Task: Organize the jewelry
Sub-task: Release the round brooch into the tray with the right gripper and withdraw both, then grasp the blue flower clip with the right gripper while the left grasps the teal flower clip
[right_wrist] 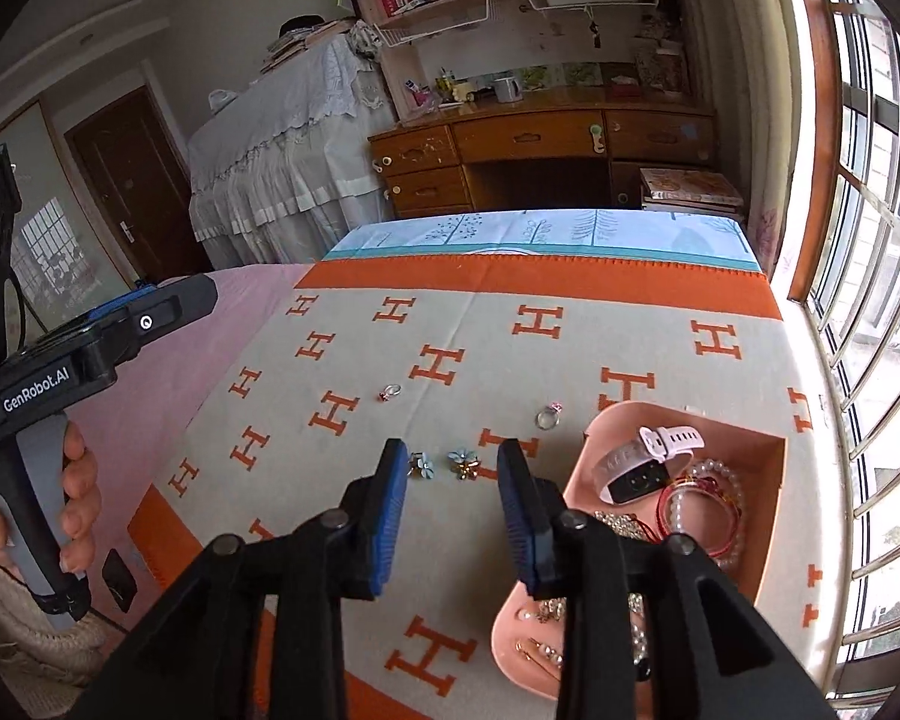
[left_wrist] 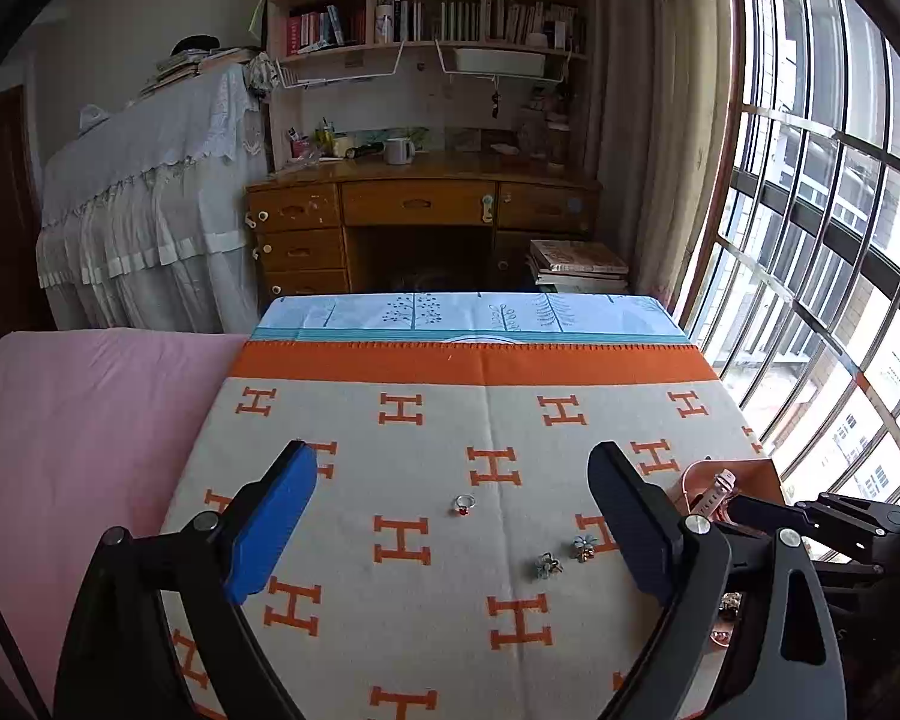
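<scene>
Jewelry sorting on bed blanket; both grippers empty.

L hand-held gripper (left_wrist: 453, 516) is held spread wide, nothing betw. jaws; R hand-held gripper (right_wrist: 453, 501) is partly spread, also empty. Two flower pcs (right_wrist: 462, 463) & red-stone ring (right_wrist: 390, 391) are laid loose on H-pattern blanket (right_wrist: 510, 360); second ring (right_wrist: 547, 417) just beside pink tray (right_wrist: 774, 480), where watch (right_wrist: 648, 459) & bead bracelets are kept.
</scene>
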Demonstrator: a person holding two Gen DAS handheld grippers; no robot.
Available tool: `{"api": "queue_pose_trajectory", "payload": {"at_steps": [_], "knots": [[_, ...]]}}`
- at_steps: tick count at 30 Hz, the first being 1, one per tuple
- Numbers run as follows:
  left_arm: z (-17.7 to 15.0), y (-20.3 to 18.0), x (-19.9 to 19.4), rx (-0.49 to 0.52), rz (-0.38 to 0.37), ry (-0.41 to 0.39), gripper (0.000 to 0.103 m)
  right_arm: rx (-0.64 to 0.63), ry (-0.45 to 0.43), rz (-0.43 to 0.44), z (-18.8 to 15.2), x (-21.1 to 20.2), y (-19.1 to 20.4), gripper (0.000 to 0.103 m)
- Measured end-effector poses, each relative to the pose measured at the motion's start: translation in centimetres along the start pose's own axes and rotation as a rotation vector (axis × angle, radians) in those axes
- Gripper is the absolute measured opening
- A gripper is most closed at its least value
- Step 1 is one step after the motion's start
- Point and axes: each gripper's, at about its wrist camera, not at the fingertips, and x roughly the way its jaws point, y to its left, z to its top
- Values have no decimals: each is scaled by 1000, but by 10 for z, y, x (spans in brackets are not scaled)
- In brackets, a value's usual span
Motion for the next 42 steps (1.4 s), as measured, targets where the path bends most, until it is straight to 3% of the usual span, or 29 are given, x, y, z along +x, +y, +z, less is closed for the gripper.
{"api": "queue_pose_trajectory", "payload": {"at_steps": [4, 9, 15, 20, 22, 23, 27, 32, 36, 42], "knots": [[-9, 2, 21, 30, 0, 51, 91, -18, 73, -13, 11, 34, 5, 40], [-32, 2, 55, 55, -6, 142, 91, 107, 248, 39, 18, 87, -9, 40], [-55, 6, 89, 22, -49, 248, 91, 106, 381, -43, 17, 131, -6, 39], [-61, 12, 98, -2, -65, 277, 91, 87, 440, -72, 12, 150, -3, 38], [-60, 16, 101, -17, -74, 287, 91, 72, 445, -91, 10, 153, -2, 33], [-61, 17, 102, -23, -79, 290, 91, 67, 446, -95, 10, 153, -3, 20], [-60, 15, 101, -9, -116, 282, 91, 83, 425, -68, 8, 148, -6, 20], [-64, -9, 94, 181, -232, 206, 91, 154, 341, -19, 11, 120, -20, 20], [-73, -30, 106, 350, -280, 212, 91, 187, 276, 28, 10, 91, -28, 20], [-83, -41, 138, 436, -380, 297, 67, 198, 168, 51, 2, 39, -36, 20]]}}
